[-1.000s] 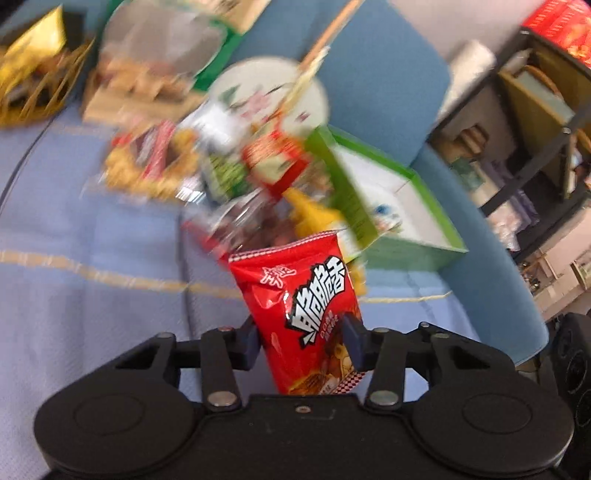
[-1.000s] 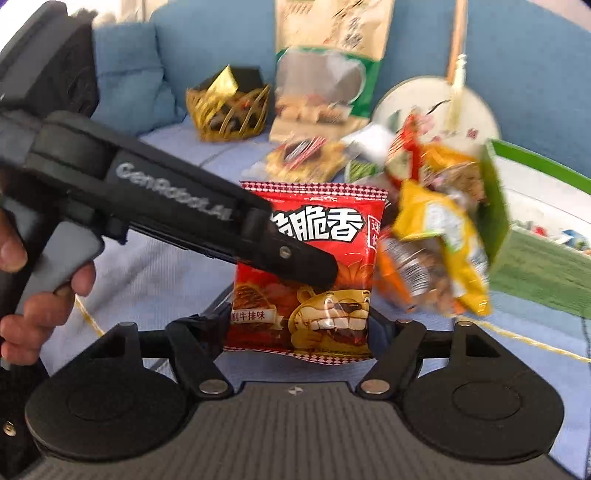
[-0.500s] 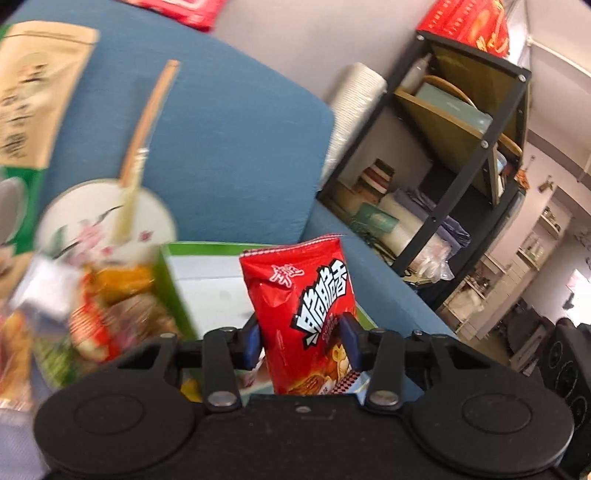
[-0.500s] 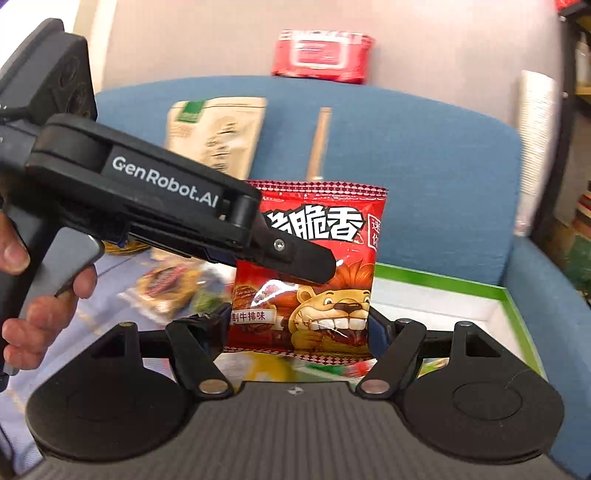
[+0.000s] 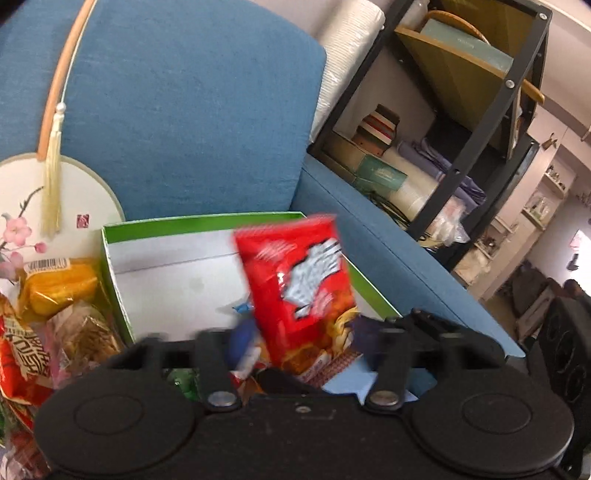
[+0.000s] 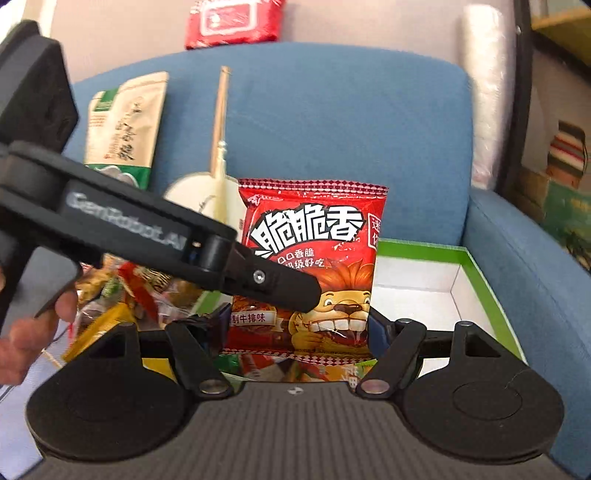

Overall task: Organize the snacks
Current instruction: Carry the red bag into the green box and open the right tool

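Red snack bag (image 5: 301, 295), pinched a moment ago, now tilts blurred between the left gripper (image 5: 299, 332)'s spread fingers, lower centre, above the green box (image 5: 199, 221). Right gripper (image 6: 295, 325) stays clamped on it.

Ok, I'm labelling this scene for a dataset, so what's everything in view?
red snack packet: one, red, between the right jaws
box: one, green with white inside, on sofa
loose snacks: several, yellow, red, clear, left of box
fan: one, white, wooden handle, against backrest
pouch: one, tan and green, against backrest
red pack: one, red, atop backrest
sofa: one, blue
shelf: one, black, right of sofa
left gripper: one, black, jaws open
right gripper: one, black, jaws shut on packet
hand: one, on left gripper's handle
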A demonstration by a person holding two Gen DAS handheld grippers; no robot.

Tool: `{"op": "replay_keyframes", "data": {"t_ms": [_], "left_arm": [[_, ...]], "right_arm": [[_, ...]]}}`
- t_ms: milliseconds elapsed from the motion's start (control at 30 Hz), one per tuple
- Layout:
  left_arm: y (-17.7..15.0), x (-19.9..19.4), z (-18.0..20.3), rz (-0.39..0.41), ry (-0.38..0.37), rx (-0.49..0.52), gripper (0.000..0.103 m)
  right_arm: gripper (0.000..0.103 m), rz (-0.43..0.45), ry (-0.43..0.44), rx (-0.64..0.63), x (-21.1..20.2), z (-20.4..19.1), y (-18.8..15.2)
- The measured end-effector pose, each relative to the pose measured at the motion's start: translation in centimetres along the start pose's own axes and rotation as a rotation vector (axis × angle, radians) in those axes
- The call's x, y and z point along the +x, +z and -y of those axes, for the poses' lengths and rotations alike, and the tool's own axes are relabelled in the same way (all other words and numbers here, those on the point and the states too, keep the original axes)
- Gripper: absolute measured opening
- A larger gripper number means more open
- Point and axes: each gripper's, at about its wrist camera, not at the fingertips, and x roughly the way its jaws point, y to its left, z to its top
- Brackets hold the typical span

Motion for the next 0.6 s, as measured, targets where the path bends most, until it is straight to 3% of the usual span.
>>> {"op": "replay_keyframes", "data": {"t_ms": [67, 133, 267, 500, 600], "left_arm": [[-0.2, -0.7, 0.2, 0.072, 0.07, 0.0, 0.103], [-0.4, -1.5, 0.3, 0.124, 0.095, 0.021, 0.103], [-0.3, -2.4, -0.1, 0.105, 0.106, 0.008, 0.103], [0.2, -7.0, 0.6, 0.152, 0.093, -0.004, 0.103], [-0.4, -10.1, 0.2, 0.173, 0.122, -0.029, 0.103]], "right_arm": [[0.103, -0.009, -0.046, -0.033, 0.2, -0.3, -0.6], [0.103, -0.008, -0.08, -0.071, 0.2, -0.5, -1.4], [0.103, -0.02, -0.095, -0.038, -0.4, -0.6, -1.5], [0.103, 0.09, -0.075, -0.035, -4.6, -2.1, 1.5], [0.103, 0.124, -0.062, -0.063, -6.5, -3.9, 1.7]]}}
